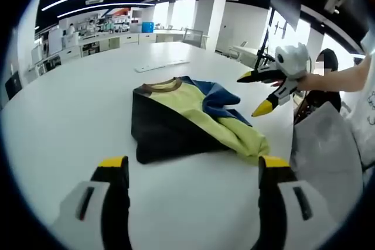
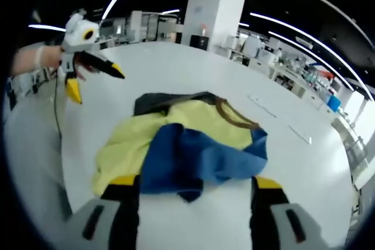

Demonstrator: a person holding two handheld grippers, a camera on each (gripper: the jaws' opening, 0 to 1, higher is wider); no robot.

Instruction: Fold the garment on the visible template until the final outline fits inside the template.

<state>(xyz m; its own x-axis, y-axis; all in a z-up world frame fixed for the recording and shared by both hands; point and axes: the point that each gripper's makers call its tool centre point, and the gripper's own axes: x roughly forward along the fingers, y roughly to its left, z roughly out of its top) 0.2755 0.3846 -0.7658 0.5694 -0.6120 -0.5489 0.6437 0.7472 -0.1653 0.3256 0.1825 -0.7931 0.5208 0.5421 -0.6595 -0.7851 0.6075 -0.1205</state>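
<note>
On white table (image 1: 70, 115), half-folded yellow, blue and black shirt (image 1: 187, 118); left gripper (image 1: 193, 171) and right gripper (image 2: 196, 188) both released, hovering nearby, probably planning next fold.

The garment (image 1: 187, 118) on the white table (image 1: 70, 121) is viewed from opposite edges. From the left gripper view it is seen farther off; from the right gripper view, close. Each opposite gripper is seen.
</note>
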